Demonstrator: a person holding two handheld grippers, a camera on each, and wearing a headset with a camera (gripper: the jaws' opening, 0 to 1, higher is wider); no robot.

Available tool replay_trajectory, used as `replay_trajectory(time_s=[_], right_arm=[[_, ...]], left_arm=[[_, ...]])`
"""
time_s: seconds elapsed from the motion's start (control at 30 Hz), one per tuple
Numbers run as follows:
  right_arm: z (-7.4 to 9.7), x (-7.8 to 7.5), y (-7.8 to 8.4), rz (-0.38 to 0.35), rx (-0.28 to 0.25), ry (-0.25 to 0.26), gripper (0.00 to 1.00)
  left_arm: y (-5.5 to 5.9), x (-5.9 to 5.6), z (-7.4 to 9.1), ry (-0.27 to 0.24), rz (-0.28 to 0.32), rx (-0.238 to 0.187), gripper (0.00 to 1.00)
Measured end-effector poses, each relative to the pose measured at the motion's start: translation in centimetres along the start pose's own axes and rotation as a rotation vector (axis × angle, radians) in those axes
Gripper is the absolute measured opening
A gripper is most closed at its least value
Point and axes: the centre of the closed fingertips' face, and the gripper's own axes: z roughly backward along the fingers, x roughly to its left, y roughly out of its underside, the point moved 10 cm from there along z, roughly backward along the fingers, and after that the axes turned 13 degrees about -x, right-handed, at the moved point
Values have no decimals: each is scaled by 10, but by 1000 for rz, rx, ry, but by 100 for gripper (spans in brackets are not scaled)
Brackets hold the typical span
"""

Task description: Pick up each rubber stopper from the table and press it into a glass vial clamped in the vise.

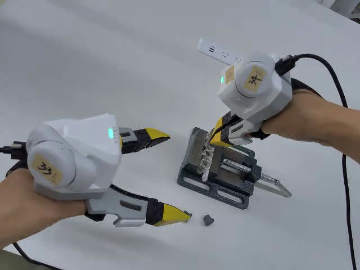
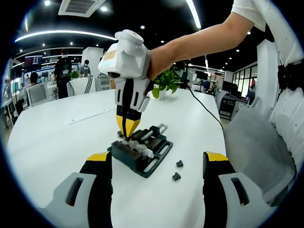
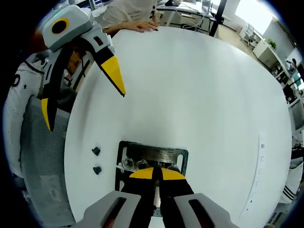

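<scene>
A dark grey vise (image 1: 225,194) stands mid-table with a row of small glass vials (image 1: 205,157) clamped in it. My right gripper (image 1: 216,138) points down onto the vials, jaws shut tip to tip (image 3: 153,173); anything between them is hidden. Two dark rubber stoppers (image 1: 208,220) (image 1: 188,214) lie on the table just in front of the vise. My left gripper (image 1: 169,174) hovers open to the left of the vise, its lower fingertip close to the stoppers. In the left gripper view the stoppers (image 2: 175,176) lie right of the vise (image 2: 142,164), ahead of the open left gripper (image 2: 156,159).
A white power strip (image 1: 219,52) lies on the white table behind the vise. A black cable (image 1: 337,84) trails from the right gripper. The vise handle (image 1: 275,185) sticks out to the right. An office chair (image 2: 266,156) stands by the table's edge.
</scene>
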Motion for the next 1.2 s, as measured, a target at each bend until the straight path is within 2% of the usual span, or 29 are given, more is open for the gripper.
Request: replay_trajectory(time_s=[0.13, 0.47, 0.63, 0.8, 0.9, 0.97, 1.0, 1.2], right_arm=[[-1, -1, -3, 7, 25, -1, 0], [-2, -1, -3, -1, 34, 6, 0], [-4, -2, -5, -12, 39, -15, 0], [-2, -3, 2, -37, -5, -18, 0], [-1, -2, 7, -115, -78, -7, 0], [1, -3, 10, -113, -98, -8, 0], [1, -1, 11, -169, -110, 3, 0], [1, 0, 12, -150, -123, 13, 0]], left_arm=[[-1, 0, 1, -4, 1, -5, 77], [-2, 1, 3, -13, 4, -15, 77], [-3, 2, 6, -20, 3, -13, 77], [-1, 4, 9, -35, 3, -10, 77], [0, 4, 10, -35, 6, -10, 77], [1, 3, 10, -33, 6, -8, 77], [1, 3, 10, -32, 7, -5, 77], [3, 4, 9, -30, 9, -2, 77]])
